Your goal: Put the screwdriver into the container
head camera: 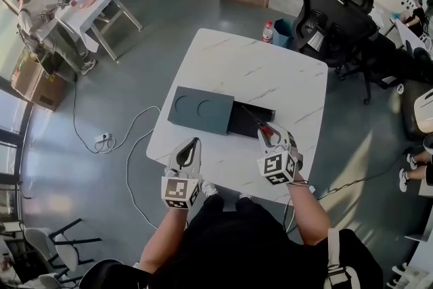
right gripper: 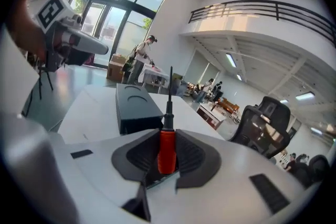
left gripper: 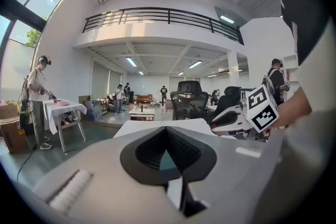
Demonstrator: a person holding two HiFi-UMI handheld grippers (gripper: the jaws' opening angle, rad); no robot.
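My right gripper (head camera: 269, 135) is shut on the red handle of the screwdriver (head camera: 266, 130), just above the white table (head camera: 270, 78). In the right gripper view the screwdriver (right gripper: 167, 148) sits between the pads, with its dark shaft pointing away past the dark grey container (right gripper: 137, 107). The container (head camera: 201, 110) lies mid-table with its lid slid left, so a black open tray (head camera: 252, 122) shows at its right. The shaft tip reaches over that open part. Near the table's front edge, my left gripper (head camera: 194, 144) has its jaws together on nothing; seen from its own camera, the left gripper (left gripper: 167, 131) is empty.
A black office chair (head camera: 336, 15) stands at the table's far right corner, next to a water bottle (head camera: 268, 31) and a teal bin (head camera: 283, 32). Cables and a power strip (head camera: 105, 139) lie on the floor to the left. A person stands at a folding table (head camera: 91, 0) far left.
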